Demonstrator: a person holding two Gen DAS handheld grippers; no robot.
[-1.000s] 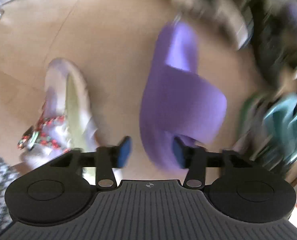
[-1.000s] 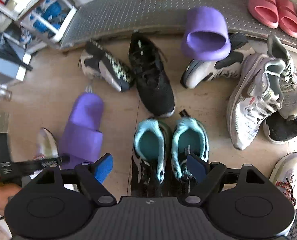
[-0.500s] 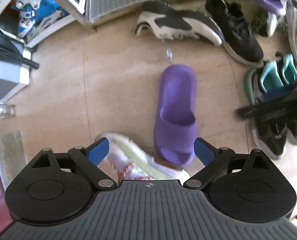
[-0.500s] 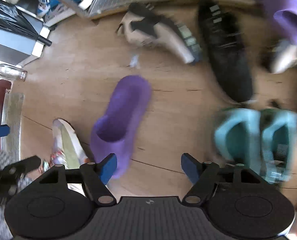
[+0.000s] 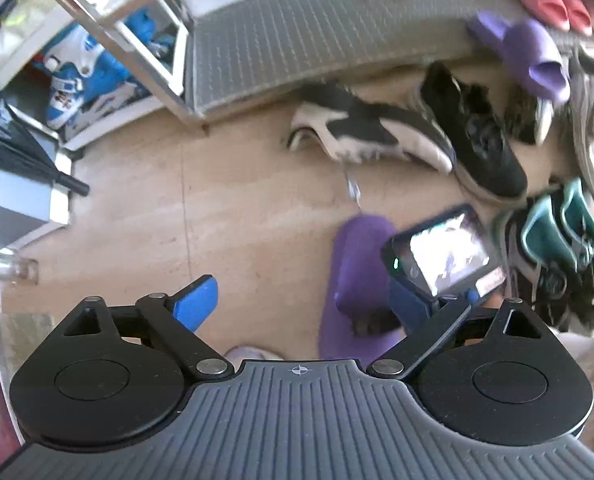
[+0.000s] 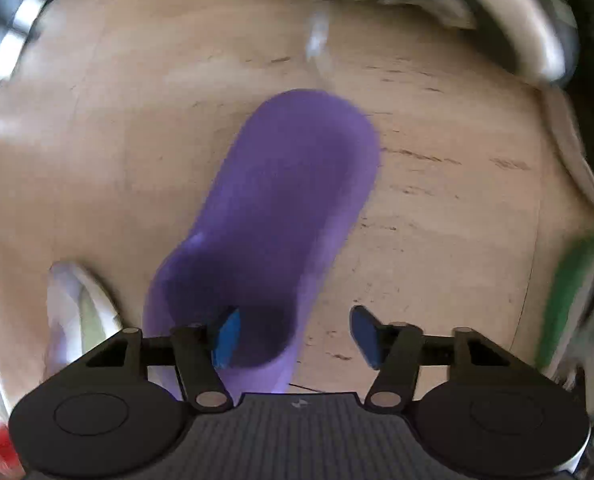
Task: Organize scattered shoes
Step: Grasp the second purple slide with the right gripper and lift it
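1. While my right gripper [image 6: 297, 336] straddles one side wall of the purple slipper [image 6: 289, 184], its jaws have just been closing. They stand half spread, one pad inside the mouth and one over bare floor [image 6: 437, 120]. Neither presses yet, so lifting now would leave the slipper behind.
2. The slipper lies in the open middle of the floor. Its wall looks like soft foam, which may fold out of a shallow pinch and drop.
3. A pale sneaker [image 6: 81, 304] sits just beside it; a sideways drag could shove that.
4. My left gripper [image 5: 301, 304] hangs above, its jaws just opened wide and empty. Lowering it risks hitting my right.
5. The mate [image 5: 533, 60] leans on the ramp [image 5: 317, 36] at the floor's far edge, and carrying low could knock the shoes between.
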